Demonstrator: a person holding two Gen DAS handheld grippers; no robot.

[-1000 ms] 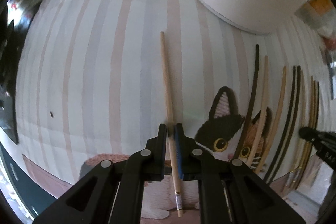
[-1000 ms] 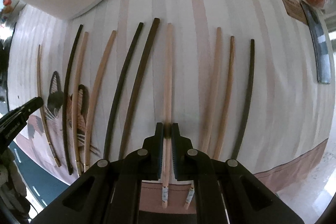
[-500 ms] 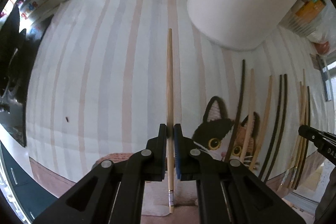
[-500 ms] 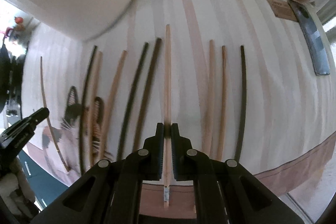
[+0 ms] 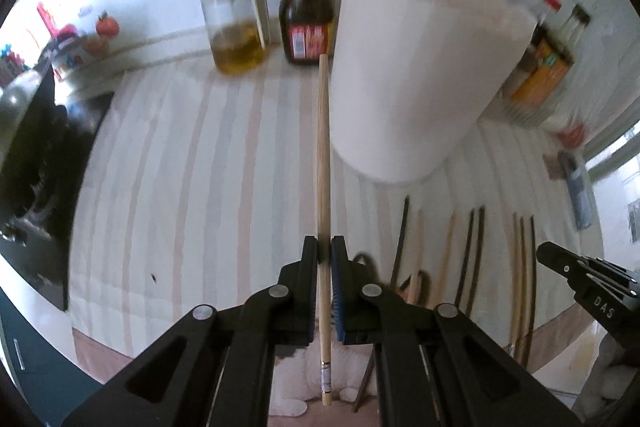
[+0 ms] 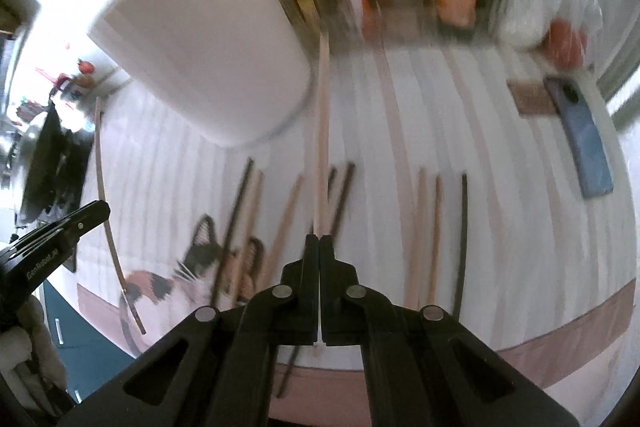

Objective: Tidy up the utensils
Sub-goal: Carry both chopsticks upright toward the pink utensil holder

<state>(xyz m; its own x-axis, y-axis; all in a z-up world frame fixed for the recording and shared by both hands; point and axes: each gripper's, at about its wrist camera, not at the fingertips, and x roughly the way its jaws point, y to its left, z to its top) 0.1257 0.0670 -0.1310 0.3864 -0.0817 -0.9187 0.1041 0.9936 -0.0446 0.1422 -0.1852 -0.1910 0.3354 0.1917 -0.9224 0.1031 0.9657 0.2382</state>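
The left gripper [image 5: 324, 247] is clamping a pale wooden chopstick [image 5: 323, 163], holding it clear above the striped mat [image 5: 180, 187]; the right gripper [image 6: 319, 247] is pinching another light chopstick [image 6: 321, 131], both pointing toward the white container [image 5: 424, 67]

Both grippers [image 5: 325, 251] [image 6: 320, 247] were built of black angular links joined by silver screws; blue pads [image 5: 338, 291] lined the left one.
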